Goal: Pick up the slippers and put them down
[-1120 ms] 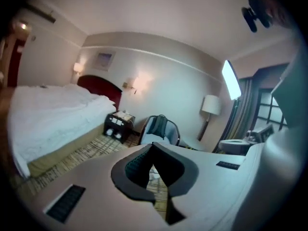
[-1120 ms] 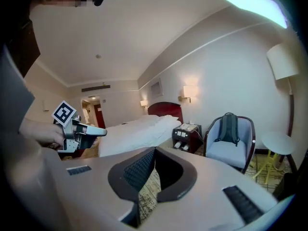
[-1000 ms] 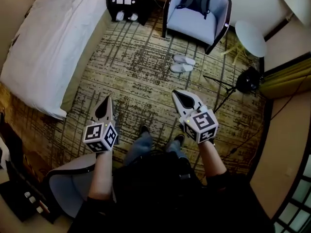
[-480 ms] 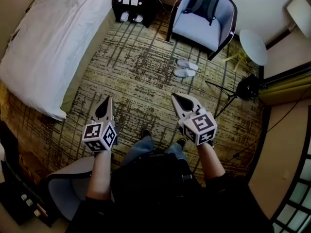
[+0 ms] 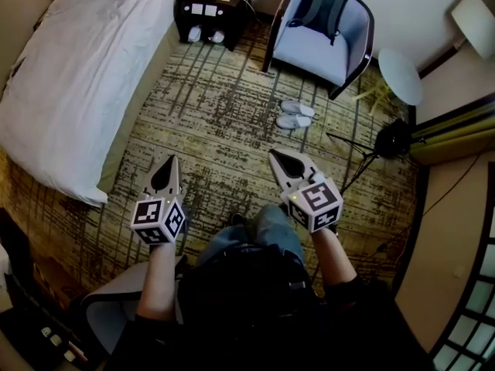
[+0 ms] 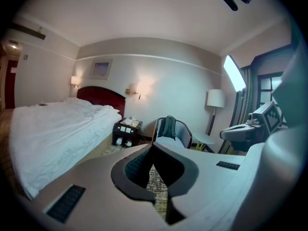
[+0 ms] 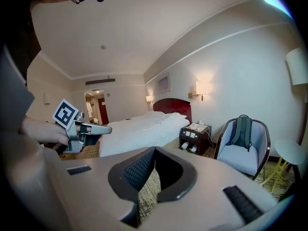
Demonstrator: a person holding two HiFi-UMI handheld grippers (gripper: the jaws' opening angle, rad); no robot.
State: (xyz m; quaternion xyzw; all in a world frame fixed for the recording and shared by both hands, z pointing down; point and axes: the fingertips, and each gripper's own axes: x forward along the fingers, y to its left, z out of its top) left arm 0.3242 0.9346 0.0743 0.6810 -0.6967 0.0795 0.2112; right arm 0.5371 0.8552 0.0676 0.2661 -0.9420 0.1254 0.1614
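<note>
Slippers [image 5: 295, 115] not picked up yet. The white pair lies side by side on the carpet [image 5: 224, 122], well ahead of my right gripper [image 5: 275, 157] and a bit to its right. From my left gripper [image 5: 169, 163] they are further off, ahead and to the right.

Both grippers are pinched closed with nothing between the jaws, held out in front of me above the carpet.

My read is that the task has barely started. Everything is left: get to the pair, open up, grab, lift, set down.

Containers:
- Armchair [image 5: 313, 49], just beyond the slippers, has a backpack [image 5: 323, 6] leaning against its back.
- Nightstand [image 5: 210, 10], far ahead of the left gripper and beside the bed [image 5: 69, 76], has an open lower shelf with two small white things [image 5: 203, 34] in it. I can't tell what they are. Something flat, papers maybe, lies on top.
</note>
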